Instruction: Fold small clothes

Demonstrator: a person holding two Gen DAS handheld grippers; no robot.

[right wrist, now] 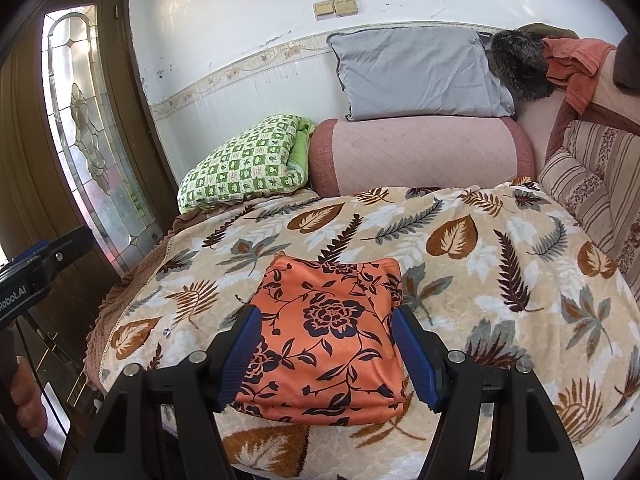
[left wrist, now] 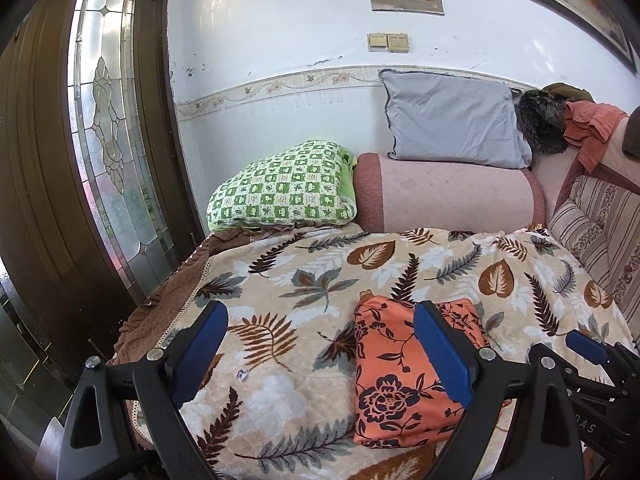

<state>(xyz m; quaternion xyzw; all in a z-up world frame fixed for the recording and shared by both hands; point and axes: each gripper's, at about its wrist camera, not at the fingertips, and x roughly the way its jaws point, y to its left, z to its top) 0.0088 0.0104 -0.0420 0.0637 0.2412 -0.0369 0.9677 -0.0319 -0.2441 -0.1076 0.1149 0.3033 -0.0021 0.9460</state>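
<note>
An orange cloth with a dark flower print [left wrist: 400,376] lies folded into a compact rectangle on the leaf-patterned blanket [left wrist: 312,280]; it also shows in the right wrist view [right wrist: 324,340]. My left gripper [left wrist: 320,320] is open and empty, its blue pads wide apart, hovering to the left of the cloth. My right gripper [right wrist: 326,320] is open and empty, its pads standing either side of the cloth's near half, above it. The right gripper's tip also shows at the left view's right edge [left wrist: 586,344].
A green checked pillow [right wrist: 244,164], a pink bolster [right wrist: 420,156] and a grey pillow [right wrist: 416,72] line the wall. A striped cushion [right wrist: 588,188] lies at right. A wooden door with glass [left wrist: 104,120] stands left of the bed edge.
</note>
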